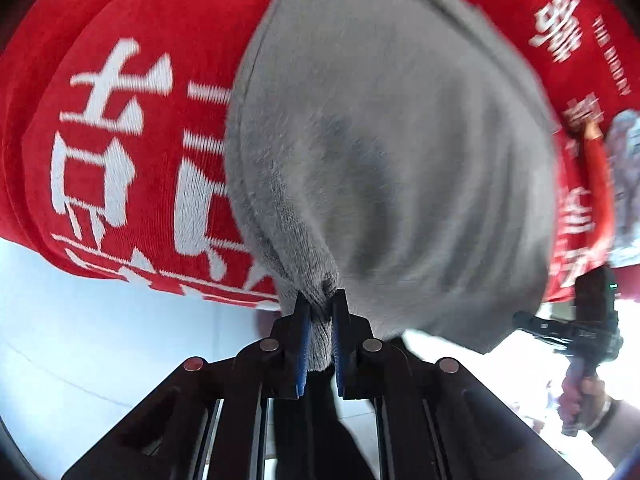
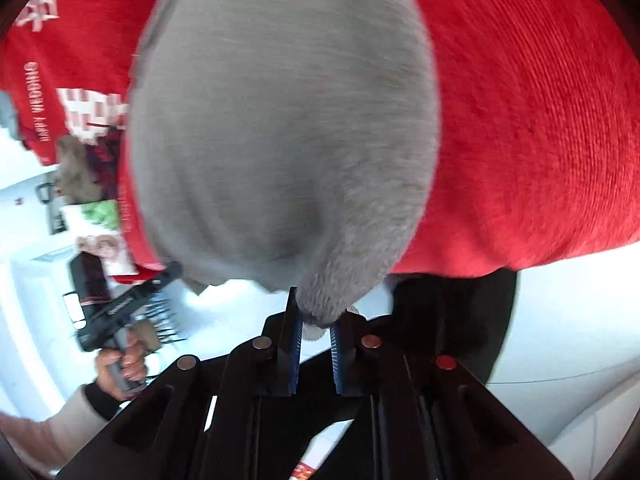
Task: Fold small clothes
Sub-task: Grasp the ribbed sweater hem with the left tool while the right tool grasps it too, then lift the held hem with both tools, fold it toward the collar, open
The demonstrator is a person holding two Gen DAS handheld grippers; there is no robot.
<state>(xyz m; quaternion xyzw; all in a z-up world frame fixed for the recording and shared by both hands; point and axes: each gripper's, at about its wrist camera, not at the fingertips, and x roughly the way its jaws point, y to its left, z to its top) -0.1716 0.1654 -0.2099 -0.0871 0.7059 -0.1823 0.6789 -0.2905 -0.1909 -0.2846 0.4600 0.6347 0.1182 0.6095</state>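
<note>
Against red knit (image 1: pixel 120 140), seemingly fuzzy grey garment (image 1: pixel 380 140)

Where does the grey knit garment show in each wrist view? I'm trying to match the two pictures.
Left wrist: grey knit garment fills the centre, a corner pinched in the left gripper.
Right wrist: it fills centre-left, a corner pinched in the right gripper.
Shared landmark: the red cloth with white lettering behind.

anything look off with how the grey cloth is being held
Nothing stands out. The left hand-held gripper and right hand-held gripper each pinch a bunched corner of the grey garment, which hangs in front of a red knit.
</note>
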